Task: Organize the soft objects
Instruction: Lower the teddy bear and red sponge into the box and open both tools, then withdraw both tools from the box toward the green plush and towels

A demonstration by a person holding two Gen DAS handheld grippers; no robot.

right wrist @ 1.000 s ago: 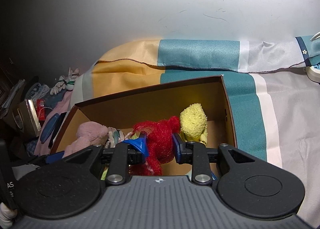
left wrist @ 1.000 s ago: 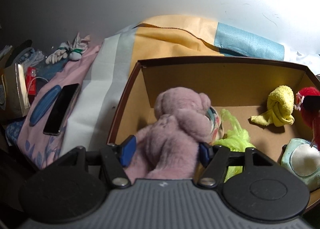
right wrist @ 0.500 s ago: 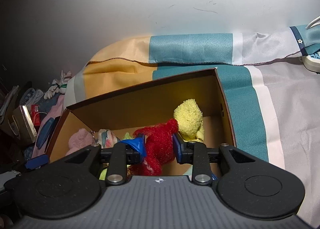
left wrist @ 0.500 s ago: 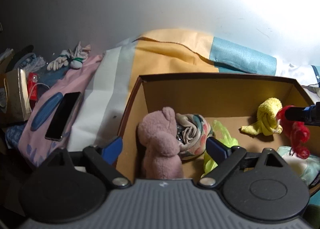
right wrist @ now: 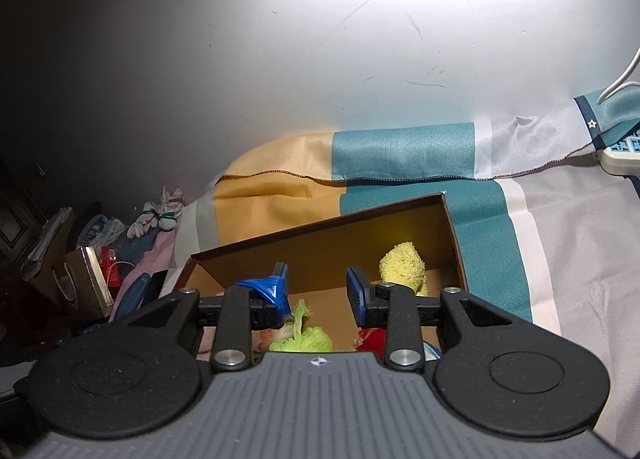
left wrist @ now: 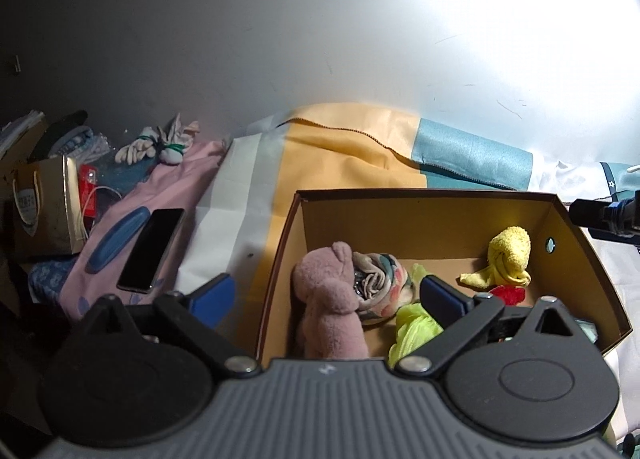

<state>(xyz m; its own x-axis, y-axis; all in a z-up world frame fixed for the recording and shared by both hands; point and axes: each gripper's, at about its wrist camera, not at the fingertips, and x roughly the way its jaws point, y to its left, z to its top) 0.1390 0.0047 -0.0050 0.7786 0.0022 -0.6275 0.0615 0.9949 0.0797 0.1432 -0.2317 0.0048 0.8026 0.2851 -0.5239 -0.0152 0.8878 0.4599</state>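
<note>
The pink plush toy [left wrist: 328, 311] sat upright in the left end of the cardboard box [left wrist: 420, 219], leaning against a rolled patterned cloth [left wrist: 376, 283]; that corner likely propped it so it would not topple. Beside them lay a lime-green mesh piece [left wrist: 412, 323], a red plush [left wrist: 508, 294] near the front wall, and a knotted yellow towel [left wrist: 508, 259] toward the right end, so the soft things were gathered in one container, which fits the task. The left gripper [left wrist: 326, 295] stood above the box's left end with its jaws spread wide; they had just been opening, and nothing was pinched between them, the pink toy lying free below. The right gripper [right wrist: 316, 291] hung over the box's near edge, its jaws also just easing apart and holding nothing, the red plush [right wrist: 370, 339] resting beneath them. The box sat on a bed with a striped sheet [left wrist: 348, 147]; a phone [left wrist: 151, 250] and tied white gloves [left wrist: 156, 143] lay well apart to the left
</note>
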